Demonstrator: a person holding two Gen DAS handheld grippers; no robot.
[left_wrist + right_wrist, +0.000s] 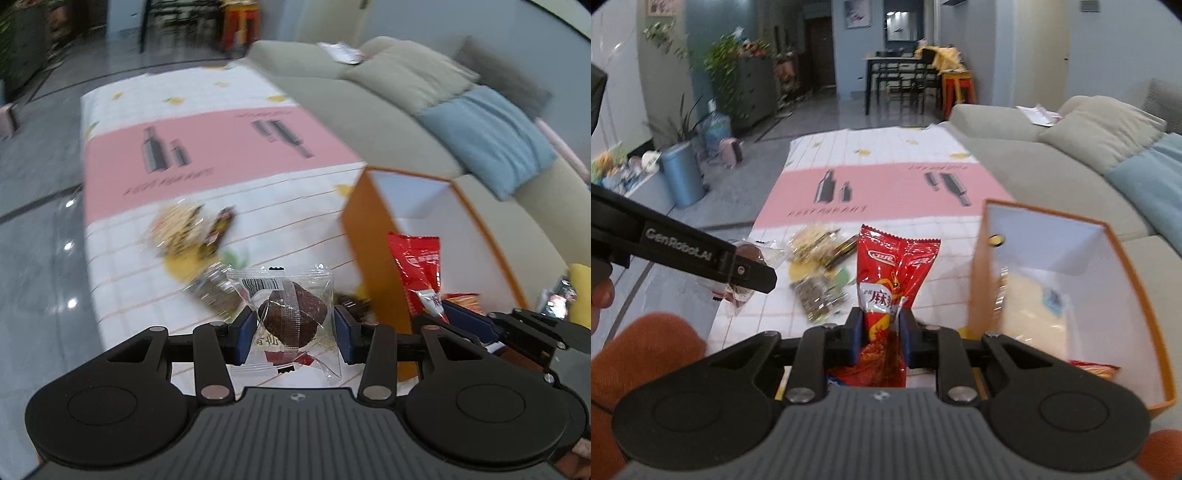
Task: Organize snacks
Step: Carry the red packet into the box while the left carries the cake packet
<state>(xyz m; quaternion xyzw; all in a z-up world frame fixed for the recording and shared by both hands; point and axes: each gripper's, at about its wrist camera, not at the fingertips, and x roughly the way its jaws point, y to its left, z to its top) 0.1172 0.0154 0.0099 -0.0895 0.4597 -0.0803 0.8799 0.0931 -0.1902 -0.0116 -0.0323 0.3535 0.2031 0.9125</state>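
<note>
1. Desk [207,133]: flat top under a smooth printed cloth, white grid with a pink band. Loose snack packets [181,229] lie on it, well apart from both held items; a low sweep could scatter them.
2. Orange box [1137,280]: stiff-walled, open-topped, white inside, standing at the desk's sofa-side edge and already holding a pale bag. A carried pack catching the rim could tip or shove it.
3. Red snack pack [897,280]: glossy crinkled film, long, with a serrated top. The right hand-held gripper [881,332] is clamped narrowly on its lower part, near the box. The tall free end may flop and snag the wall.
4. Wrapped cake [293,315]: brown and domed in a clear slippery sleeve, pinched at moderate width by the left hand-held gripper [295,332], above the desk. The film may slide out, or the cake crush.
</note>
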